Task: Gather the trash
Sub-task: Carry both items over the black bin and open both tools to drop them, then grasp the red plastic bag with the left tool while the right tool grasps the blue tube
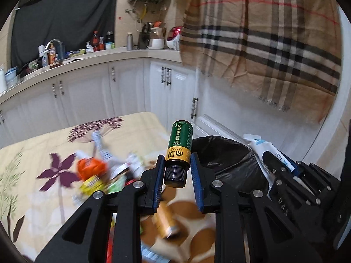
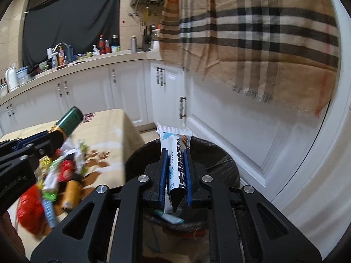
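A green bottle (image 1: 178, 151) is clamped cap-down by the left gripper (image 1: 177, 171) beside the bin (image 1: 228, 160). Over the bin, a white wrapper (image 2: 176, 164) is pinched by the right gripper (image 2: 176, 175). Only the right view reveals a tube (image 2: 169, 217) inside the bin.

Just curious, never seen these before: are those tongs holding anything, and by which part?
Left tongs grip a green bottle near its black cap. Right tongs pinch a white wrapper around its middle.
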`<state>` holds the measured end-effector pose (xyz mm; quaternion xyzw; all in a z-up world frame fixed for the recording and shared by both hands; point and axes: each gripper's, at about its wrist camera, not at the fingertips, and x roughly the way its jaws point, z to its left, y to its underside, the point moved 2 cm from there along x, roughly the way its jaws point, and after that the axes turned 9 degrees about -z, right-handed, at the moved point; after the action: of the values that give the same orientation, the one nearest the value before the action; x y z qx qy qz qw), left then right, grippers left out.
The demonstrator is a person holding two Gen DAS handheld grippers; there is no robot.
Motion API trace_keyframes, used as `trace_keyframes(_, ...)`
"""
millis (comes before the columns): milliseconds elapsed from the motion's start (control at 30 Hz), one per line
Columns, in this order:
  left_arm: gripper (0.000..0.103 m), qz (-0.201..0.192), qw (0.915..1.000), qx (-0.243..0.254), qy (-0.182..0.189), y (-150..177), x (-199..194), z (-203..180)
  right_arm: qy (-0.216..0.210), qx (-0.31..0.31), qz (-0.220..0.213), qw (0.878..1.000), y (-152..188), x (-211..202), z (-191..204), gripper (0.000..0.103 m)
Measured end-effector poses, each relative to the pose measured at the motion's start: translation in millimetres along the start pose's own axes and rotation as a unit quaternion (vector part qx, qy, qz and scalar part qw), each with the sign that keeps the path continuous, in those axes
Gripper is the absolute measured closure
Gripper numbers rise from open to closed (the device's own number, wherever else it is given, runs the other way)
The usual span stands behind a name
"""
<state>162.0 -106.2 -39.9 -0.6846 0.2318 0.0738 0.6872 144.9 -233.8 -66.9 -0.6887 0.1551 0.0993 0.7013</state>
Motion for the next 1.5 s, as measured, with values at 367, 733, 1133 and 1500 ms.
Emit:
trace_keyframes(367, 0.078, 0.056, 0.9981, 0.026, 0.004, 1, 90, -40, 0.022, 0.021, 0.023, 0.999, 8, 63, -36, 0.089)
trace_keyframes(733, 0.07, 0.095, 0.9953, 0.02, 0.002, 9, 123, -48, 0.037, 0.042, 0.043, 0.998, 26, 105, -55, 0.071)
trace_keyframes(1133, 0.056, 0.065, 0.9977, 0.019, 0.0, -4, 90, -39, 0.039, 0.049, 0.036, 0.997, 16, 72, -51, 0.066)
trace_keyframes(1500, 0.053, 0.05, 0.9983, 0.004, -0.03, 3, 18, 8, 0.01, 0.04, 0.036, 0.999, 12, 9, -18, 0.066)
